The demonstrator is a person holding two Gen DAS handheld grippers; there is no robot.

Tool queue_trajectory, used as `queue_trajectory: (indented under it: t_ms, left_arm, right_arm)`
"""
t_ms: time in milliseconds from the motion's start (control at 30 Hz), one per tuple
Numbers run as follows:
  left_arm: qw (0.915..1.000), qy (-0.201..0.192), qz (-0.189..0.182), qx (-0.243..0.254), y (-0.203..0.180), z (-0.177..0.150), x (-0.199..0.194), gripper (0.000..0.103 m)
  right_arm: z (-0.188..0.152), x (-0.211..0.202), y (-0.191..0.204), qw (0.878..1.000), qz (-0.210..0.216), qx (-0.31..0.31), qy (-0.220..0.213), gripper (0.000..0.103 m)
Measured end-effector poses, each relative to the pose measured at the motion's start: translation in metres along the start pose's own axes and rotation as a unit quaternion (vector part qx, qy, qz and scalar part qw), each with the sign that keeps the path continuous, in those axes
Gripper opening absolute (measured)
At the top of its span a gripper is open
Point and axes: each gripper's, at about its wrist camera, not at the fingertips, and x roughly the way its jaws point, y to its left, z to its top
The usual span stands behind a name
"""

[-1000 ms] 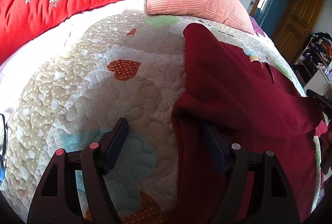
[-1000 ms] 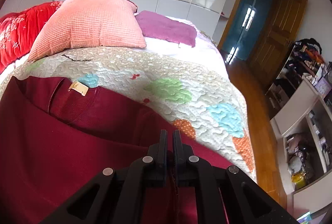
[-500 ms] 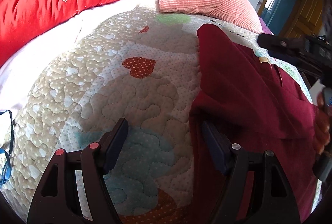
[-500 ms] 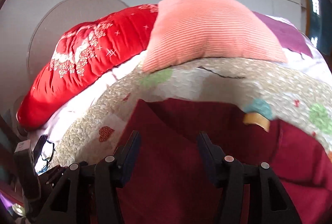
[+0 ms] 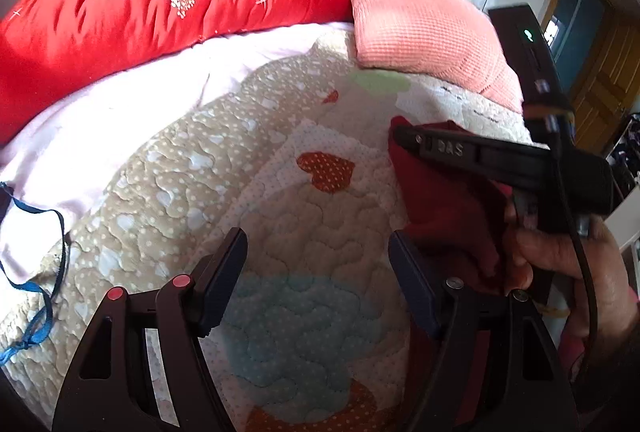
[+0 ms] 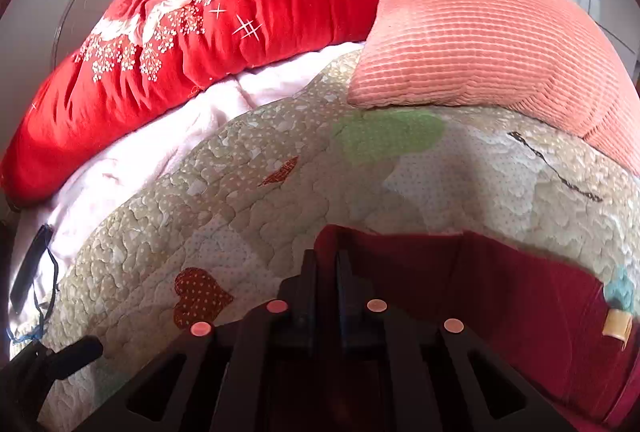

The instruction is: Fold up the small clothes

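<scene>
A dark red garment lies on the quilted bedspread, with a tan label near its neck. My right gripper is shut on the garment's far left corner. In the left wrist view the right gripper reaches in from the right and holds that corner of the garment. My left gripper is open and empty, low over the bedspread, just left of the garment's edge.
A red embroidered duvet and a pink ribbed pillow lie at the head of the bed. A white sheet and a blue cord are at the left. Wooden doors stand right.
My right gripper let go of the garment's right side, swung left across it and shut on its far left corner. My left gripper stayed open and drifted left, off the garment.
</scene>
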Motion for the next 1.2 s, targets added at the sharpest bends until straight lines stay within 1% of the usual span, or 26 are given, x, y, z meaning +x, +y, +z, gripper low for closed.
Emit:
queue_trajectory:
  t_ms: [33,67,133,167,200,233,267,300,367,433,500,533,600,633,667,700,733,767,800,833,867,967,1000,1067,1100,1200]
  left_arm:
    - [0.9999,-0.009,-0.009,-0.003,0.000,0.001,-0.004,0.073]
    - [0.9997,-0.015,-0.017,-0.003,-0.002,0.002,-0.007,0.073]
    - [0.9991,-0.021,-0.036,0.006,-0.007,0.003,-0.009,0.073]
    - [0.9990,-0.020,-0.039,0.013,-0.010,0.003,-0.008,0.073]
    - [0.9989,-0.018,-0.039,0.017,-0.013,0.005,-0.005,0.073]
    - [0.9990,-0.015,-0.039,0.019,-0.015,0.007,-0.002,0.073]
    - [0.9990,-0.010,-0.039,0.021,-0.018,0.009,0.002,0.073]
    - [0.9988,-0.004,-0.041,0.024,-0.021,0.010,0.006,0.073]
    - [0.9983,0.007,-0.045,0.037,-0.028,0.010,0.012,0.073]
    - [0.9978,0.003,-0.046,0.048,-0.034,0.009,0.011,0.073]
    - [0.9966,0.000,-0.053,0.062,-0.038,0.008,0.010,0.073]
    - [0.9961,0.002,-0.057,0.068,-0.040,0.007,0.010,0.073]
    - [0.9951,0.015,-0.055,0.080,-0.045,0.003,0.015,0.073]
    - [0.9947,0.026,-0.054,0.084,-0.047,0.001,0.020,0.073]
    - [0.9941,0.037,-0.054,0.086,-0.049,-0.001,0.024,0.074]
    - [0.9935,0.049,-0.054,0.087,-0.050,-0.003,0.029,0.074]
    - [0.9931,0.058,-0.053,0.087,-0.050,-0.005,0.033,0.074]
    - [0.9929,0.061,-0.051,0.088,-0.051,-0.006,0.035,0.074]
    - [0.9930,0.060,-0.049,0.090,-0.052,-0.007,0.035,0.074]
    - [0.9929,0.058,-0.047,0.093,-0.053,-0.008,0.035,0.075]
    - [0.9928,0.057,-0.046,0.095,-0.054,-0.008,0.034,0.075]
    - [0.9926,0.056,-0.044,0.098,-0.055,-0.010,0.035,0.075]
    - [0.9926,0.055,-0.044,0.099,-0.055,-0.010,0.034,0.075]
    - [0.9924,0.054,-0.043,0.102,-0.056,-0.010,0.034,0.075]
    - [0.9924,0.052,-0.043,0.103,-0.056,-0.010,0.032,0.075]
    - [0.9926,0.035,-0.033,0.112,-0.059,-0.009,0.024,0.075]
  right_arm:
    - [-0.005,-0.015,-0.004,1.000,-0.001,0.008,-0.004,0.016]
    - [-0.012,-0.034,-0.008,1.000,0.001,0.015,-0.017,0.020]
    - [-0.033,-0.070,-0.018,0.998,0.014,0.035,-0.052,0.037]
    - [-0.044,-0.081,-0.021,0.997,0.020,0.044,-0.059,0.038]
    - [-0.054,-0.084,-0.023,0.997,0.027,0.050,-0.048,0.038]
    - [-0.064,-0.078,-0.023,0.998,0.025,0.048,-0.020,0.038]
    - [-0.075,-0.071,-0.021,0.999,0.007,0.040,0.013,0.038]
    - [-0.087,-0.067,-0.018,0.999,-0.014,0.029,0.031,0.039]
    - [-0.106,-0.081,-0.013,0.999,-0.028,0.015,0.009,0.039]
    - [-0.117,-0.101,-0.020,0.999,-0.022,0.033,0.014,0.038]
    - [-0.129,-0.133,-0.039,0.997,-0.036,0.064,-0.008,0.038]
    - [-0.134,-0.151,-0.052,0.995,-0.060,0.079,-0.026,0.038]
    - [-0.142,-0.187,-0.082,0.982,-0.139,0.111,-0.067,0.041]
    - [-0.146,-0.202,-0.098,0.970,-0.188,0.129,-0.084,0.051]
    - [-0.150,-0.211,-0.114,0.955,-0.244,0.144,-0.089,0.057]
    - [-0.154,-0.214,-0.131,0.939,-0.298,0.156,-0.078,0.066]
    - [-0.158,-0.213,-0.147,0.927,-0.330,0.168,-0.057,0.066]
    - [-0.163,-0.208,-0.161,0.925,-0.332,0.182,-0.035,0.064]
    - [-0.168,-0.203,-0.172,0.932,-0.304,0.195,-0.019,0.043]
    - [-0.173,-0.197,-0.180,0.939,-0.274,0.208,-0.004,0.007]
    - [-0.177,-0.195,-0.183,0.940,-0.265,0.217,0.002,0.001]
    - [-0.183,-0.210,-0.181,0.919,-0.337,0.204,-0.028,0.001]
    - [-0.186,-0.212,-0.188,0.915,-0.341,0.214,-0.031,0.001]
    - [-0.191,-0.204,-0.206,0.927,-0.282,0.246,-0.015,0.001]
    - [-0.195,-0.205,-0.207,0.930,-0.258,0.263,-0.019,0.001]
    - [-0.205,-0.232,-0.191,0.929,-0.228,0.286,-0.058,0.003]
